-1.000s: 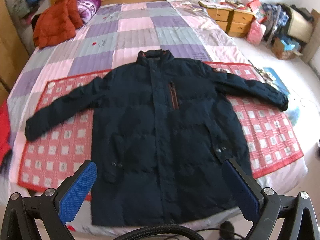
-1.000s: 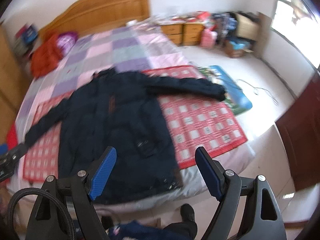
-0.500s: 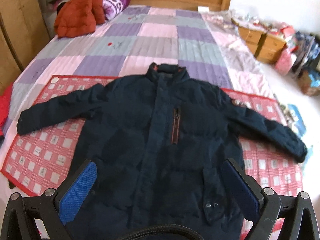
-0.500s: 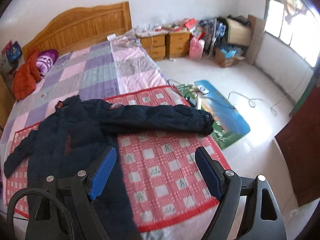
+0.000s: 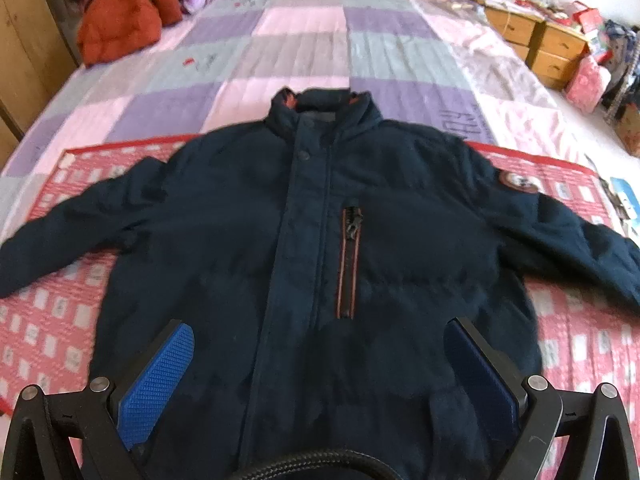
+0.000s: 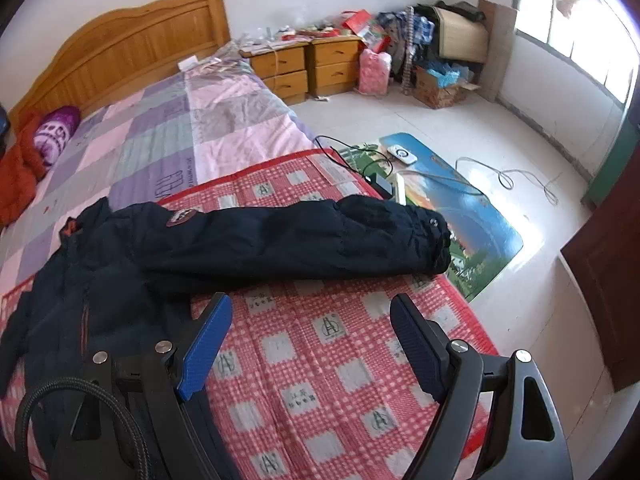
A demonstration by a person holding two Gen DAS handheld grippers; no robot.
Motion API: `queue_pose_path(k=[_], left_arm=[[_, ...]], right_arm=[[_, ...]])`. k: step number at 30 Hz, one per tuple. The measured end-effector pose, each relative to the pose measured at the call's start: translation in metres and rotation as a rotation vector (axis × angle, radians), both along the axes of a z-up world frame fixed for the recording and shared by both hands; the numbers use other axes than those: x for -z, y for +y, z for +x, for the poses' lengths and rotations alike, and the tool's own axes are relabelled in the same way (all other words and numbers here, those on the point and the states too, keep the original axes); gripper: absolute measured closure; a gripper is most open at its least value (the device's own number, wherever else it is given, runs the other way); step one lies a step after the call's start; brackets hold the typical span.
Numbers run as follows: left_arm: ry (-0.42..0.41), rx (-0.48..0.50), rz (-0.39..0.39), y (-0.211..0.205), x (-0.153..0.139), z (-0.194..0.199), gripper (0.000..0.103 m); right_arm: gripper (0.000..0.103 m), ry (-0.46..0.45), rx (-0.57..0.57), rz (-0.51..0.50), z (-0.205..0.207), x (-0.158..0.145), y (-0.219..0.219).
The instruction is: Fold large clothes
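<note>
Left tool (image 5: 320,364) spread wide, holding nothing, above navy jacket (image 5: 312,240) lying flat, front up, on red checked mat (image 6: 320,344) on bed (image 5: 304,52). Right tool (image 6: 310,340) also wide open & empty, over mat just near the jacket's outstretched sleeve (image 6: 320,236).

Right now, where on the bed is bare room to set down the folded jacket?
The quilt between the jacket collar and the headboard is bare. The red mat below the sleeve is bare too. The corner with the orange coat is crowded.
</note>
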State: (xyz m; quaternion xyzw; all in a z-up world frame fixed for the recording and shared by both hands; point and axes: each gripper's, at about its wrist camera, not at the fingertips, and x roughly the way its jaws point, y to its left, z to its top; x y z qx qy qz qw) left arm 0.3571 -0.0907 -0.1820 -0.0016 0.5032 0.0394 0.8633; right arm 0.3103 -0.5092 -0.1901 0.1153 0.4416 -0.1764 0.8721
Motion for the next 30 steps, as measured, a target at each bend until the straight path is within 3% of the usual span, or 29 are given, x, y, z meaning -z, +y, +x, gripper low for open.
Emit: queue_pose_path(k=[4, 7, 11, 15, 17, 19, 20, 22, 24, 26, 28, 30], left_arm=[[-0.065, 0.007, -0.02, 0.017, 0.026, 0.022, 0.0], [-0.059, 0.026, 0.0, 0.03, 0.059, 0.051, 0.0], [-0.061, 0.024, -0.021, 0.053, 0.1, 0.111, 0.0], [-0.086, 0.083, -0.037, 0.057, 0.13, 0.175, 0.0], [-0.086, 0.111, -0.086, 0.059, 0.144, 0.209, 0.003], [-0.079, 0.07, -0.076, 0.068, 0.16, 0.238, 0.003], [-0.054, 0.051, -0.117, 0.079, 0.174, 0.256, 0.003], [-0.035, 0.016, -0.101, 0.094, 0.196, 0.273, 0.003], [-0.019, -0.008, 0.008, 0.119, 0.22, 0.285, 0.002], [-0.035, -0.008, -0.05, 0.151, 0.229, 0.285, 0.0], [-0.074, -0.063, -0.01, 0.194, 0.226, 0.28, 0.0], [-0.076, -0.067, -0.047, 0.235, 0.227, 0.274, 0.0]], right_arm=[[0.019, 0.008, -0.156, 0.016, 0.037, 0.032, 0.053], [0.019, -0.009, -0.318, 0.02, 0.076, 0.056, 0.11], [0.019, -0.048, -0.501, 0.02, 0.155, 0.094, 0.2], [0.019, -0.082, -0.588, 0.015, 0.233, 0.13, 0.277], [0.019, -0.101, -0.62, 0.001, 0.261, 0.139, 0.308], [0.019, -0.112, -0.647, -0.011, 0.285, 0.154, 0.33], [0.019, -0.087, -0.671, 0.003, 0.301, 0.167, 0.337], [0.019, -0.045, -0.699, -0.003, 0.319, 0.189, 0.342], [0.019, 0.002, -0.714, -0.106, 0.331, 0.216, 0.328], [0.019, -0.019, -0.708, -0.052, 0.33, 0.218, 0.291], [0.02, -0.03, -0.636, -0.109, 0.326, 0.216, 0.243], [0.02, -0.014, -0.549, -0.094, 0.325, 0.219, 0.185]])
